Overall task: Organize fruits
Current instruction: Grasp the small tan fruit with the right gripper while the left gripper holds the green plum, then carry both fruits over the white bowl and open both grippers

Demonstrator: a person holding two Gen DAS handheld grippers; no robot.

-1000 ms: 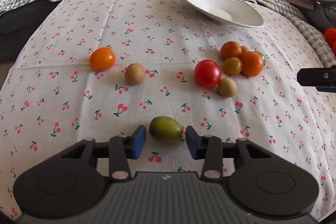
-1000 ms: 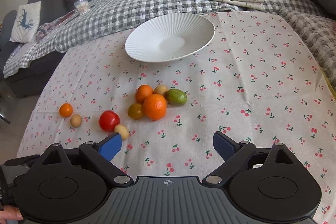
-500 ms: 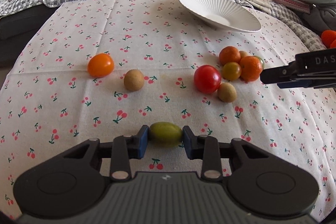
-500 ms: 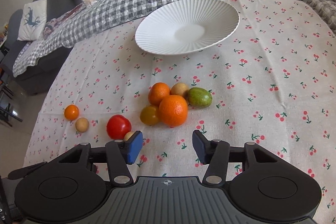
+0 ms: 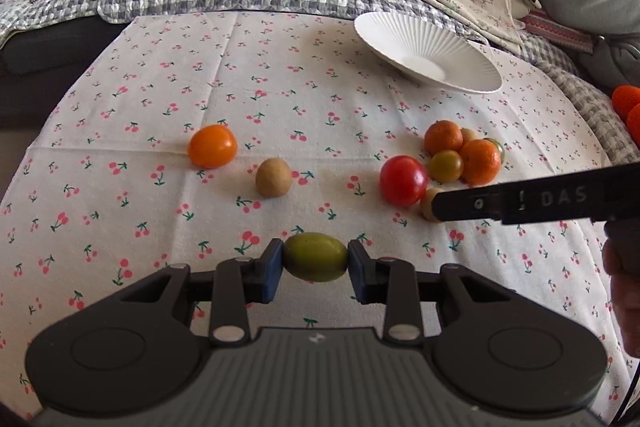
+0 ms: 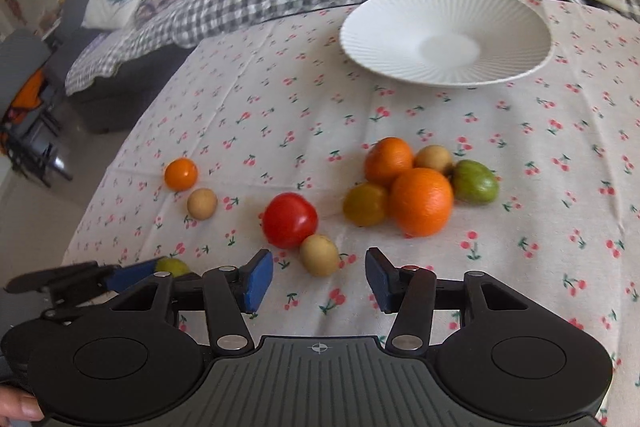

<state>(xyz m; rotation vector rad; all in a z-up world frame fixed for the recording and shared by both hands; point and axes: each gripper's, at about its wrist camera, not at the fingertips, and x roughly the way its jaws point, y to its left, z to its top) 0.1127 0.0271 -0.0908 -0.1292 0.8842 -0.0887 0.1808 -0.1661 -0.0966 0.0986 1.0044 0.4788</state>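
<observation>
the left gripper [image 5: 316, 263] has its jaws pinched on a small green fruit [image 5: 316, 256], one blue pad against each end. the right gripper [image 6: 319, 277] has its jaws closing, still apart, with nothing pressed between them; a tan fruit [image 6: 319, 254] sits on the cloth just ahead of the gap, slightly toward the left jaw.

just beyond that tan fruit and touching it is a red tomato [image 6: 290, 219]. further ahead and to the right of the right jaws lies a cluster: two oranges [image 6: 421, 201], a yellow-green tomato [image 6: 366, 203], another tan fruit [image 6: 433, 159] and a green fruit [image 6: 476, 181].

ahead and to the left of the left jaws, a lone tan fruit [image 5: 273, 176] and an orange tomato [image 5: 212, 146] lie apart from the cluster.

far beyond both grippers stands a white ribbed plate [image 6: 400, 23] on the cherry-print tablecloth [image 5: 280, 83].
</observation>
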